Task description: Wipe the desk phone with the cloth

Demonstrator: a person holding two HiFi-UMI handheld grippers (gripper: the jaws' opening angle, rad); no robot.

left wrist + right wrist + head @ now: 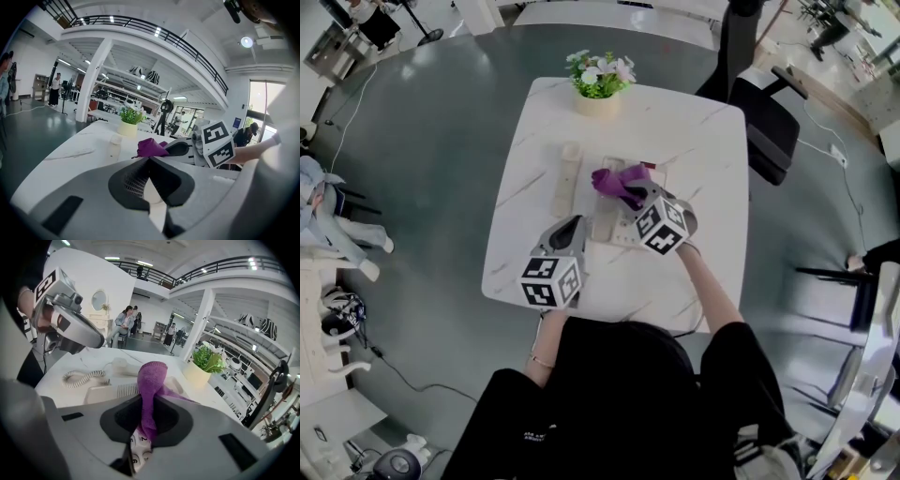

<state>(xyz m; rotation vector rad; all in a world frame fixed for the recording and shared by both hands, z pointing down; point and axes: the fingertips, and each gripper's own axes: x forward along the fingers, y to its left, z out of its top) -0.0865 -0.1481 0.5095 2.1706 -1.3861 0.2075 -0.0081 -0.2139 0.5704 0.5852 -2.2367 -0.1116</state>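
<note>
The cream desk phone (605, 227) lies on the white marble table (694, 150), with its handset (567, 178) off and set to the left. My right gripper (636, 195) is shut on the purple cloth (617, 181) above the phone's base. In the right gripper view the cloth (151, 380) stands up out of the jaws, and keypad buttons (136, 452) show just beneath them. Beyond lie the handset (119, 365) and the coiled cord (84, 377). My left gripper (575, 225) is shut at the base's left edge, with nothing seen held; its tips (150, 161) meet.
A potted plant (598, 80) stands at the table's far edge. A black office chair (764, 122) sits off the far right corner. A seated person (319, 206) is at the far left of the floor. Cables run across the grey floor.
</note>
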